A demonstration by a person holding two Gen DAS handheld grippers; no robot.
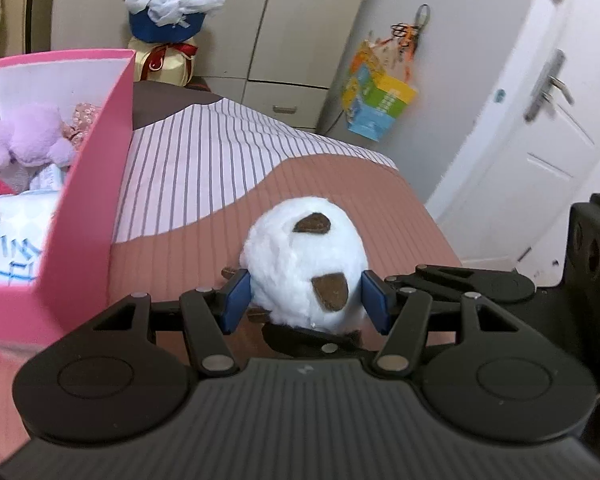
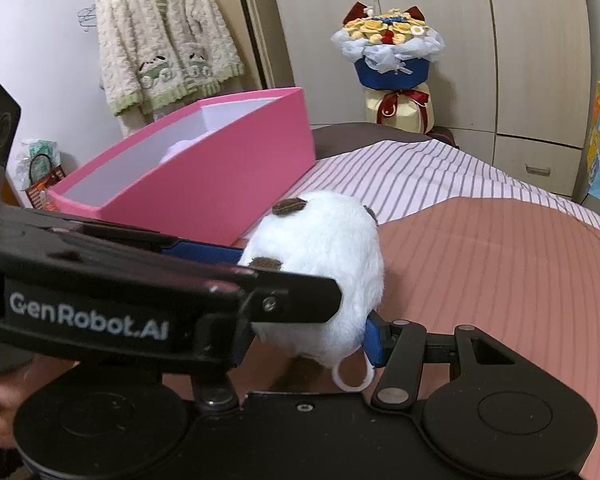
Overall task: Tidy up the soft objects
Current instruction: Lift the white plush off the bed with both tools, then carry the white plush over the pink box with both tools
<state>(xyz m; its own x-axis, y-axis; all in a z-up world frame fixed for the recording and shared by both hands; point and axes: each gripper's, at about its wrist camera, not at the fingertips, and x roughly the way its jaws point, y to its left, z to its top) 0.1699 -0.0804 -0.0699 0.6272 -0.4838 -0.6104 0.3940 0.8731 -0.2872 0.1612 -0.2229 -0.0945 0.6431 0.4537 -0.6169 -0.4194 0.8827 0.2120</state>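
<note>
A white fluffy plush toy [image 1: 306, 258] with brown patches sits over the pink part of the bed cover. My left gripper [image 1: 306, 300] is shut on it, its blue pads [image 1: 236, 300] pressing both sides. In the right wrist view the same toy [image 2: 320, 256] is also between my right gripper's [image 2: 308, 340] blue pads [image 2: 374, 338], and the left gripper's arm [image 2: 140, 292] crosses in front and hides the right gripper's left finger. A pink box [image 1: 88, 184] stands to the left, holding a purple plush [image 1: 24, 136] and other soft items. The box also shows in the right wrist view [image 2: 204, 176].
The bed cover [image 1: 204, 168] is striped white and pink. A flower bouquet [image 1: 168, 8] stands at the bed's far end. A colourful bag [image 1: 376, 100] hangs on the wardrobe, a white door [image 1: 540, 128] is at the right. A fluffy cardigan [image 2: 164, 40] hangs on the wall.
</note>
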